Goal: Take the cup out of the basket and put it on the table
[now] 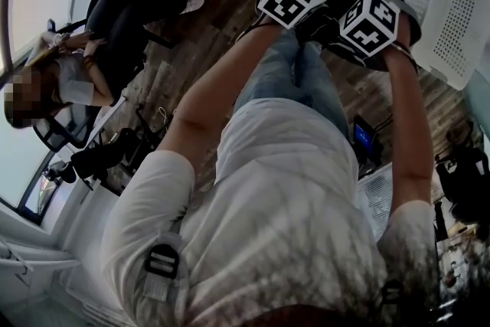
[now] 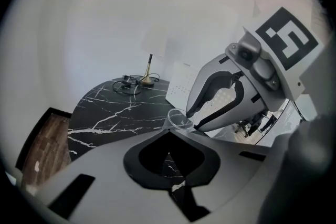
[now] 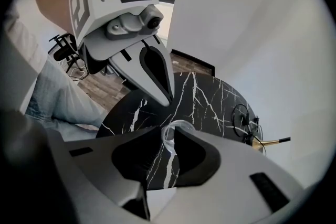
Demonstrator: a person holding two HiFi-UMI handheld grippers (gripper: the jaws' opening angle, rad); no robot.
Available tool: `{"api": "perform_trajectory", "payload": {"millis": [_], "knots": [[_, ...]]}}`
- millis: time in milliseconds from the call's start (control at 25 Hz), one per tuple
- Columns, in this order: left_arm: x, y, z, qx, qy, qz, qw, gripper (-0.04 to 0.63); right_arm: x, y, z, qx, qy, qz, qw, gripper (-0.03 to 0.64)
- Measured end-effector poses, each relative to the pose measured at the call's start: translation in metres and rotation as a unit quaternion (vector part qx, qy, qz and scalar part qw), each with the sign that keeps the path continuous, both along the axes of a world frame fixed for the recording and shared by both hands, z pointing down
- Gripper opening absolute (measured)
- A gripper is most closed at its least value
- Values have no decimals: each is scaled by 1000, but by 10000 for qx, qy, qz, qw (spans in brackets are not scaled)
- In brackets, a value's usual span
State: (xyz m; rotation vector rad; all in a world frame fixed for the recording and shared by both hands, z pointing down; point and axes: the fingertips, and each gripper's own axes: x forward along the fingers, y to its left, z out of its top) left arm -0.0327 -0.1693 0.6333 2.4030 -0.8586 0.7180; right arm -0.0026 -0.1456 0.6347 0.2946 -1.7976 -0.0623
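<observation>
Right gripper view: right claw (image 3: pixel 169 140) closed onto the wall of a clear cup (image 3: pixel 181 126), one pad on each side just under the rim. The cup is upright, or close to it. Black marble desk (image 3: pixel 210 99) lies directly beyond it.

Left gripper view: same cup, pinched at the tips of the right claw, out of the white perforated basket (image 2: pixel 181 84) and over the near part of the desk. Can't tell whether its base touches the top. Left claw (image 2: pixel 168 134) has its tips drawn together with nothing between them, and it sits just beside the right.

Far side of the desk: a loose cable (image 2: pixel 130 85) and a brass stand (image 2: pixel 148 73), well apart from the cup.

Judgement: lift-out done, set-down in hand.
- Lower straight down and keep the rim level, as thin clear walls will likely flex or slip under a tilt.
- Feel for the base to seat flat on the marble before easing the pads apart.
- Open slowly and evenly, then back away along the claw's own line so neither pad drags the rim.
- Keep the left claw clear.
</observation>
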Motion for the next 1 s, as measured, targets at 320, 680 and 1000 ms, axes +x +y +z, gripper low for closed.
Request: {"api": "perform_trajectory", "payload": {"millis": [320, 680, 1000], "knots": [[4, 14, -26, 117, 85, 12, 9999, 6, 8, -2, -35, 524, -242, 320, 9978, 62], [25, 23, -86, 481, 416, -4, 9980, 6, 24, 5, -95, 1067, -1486, 1061, 9774, 16], [60, 44, -171, 1051, 957, 132, 9898, 6, 53, 22, -178, 1535, -2970, 1933, 9224, 9]]}}
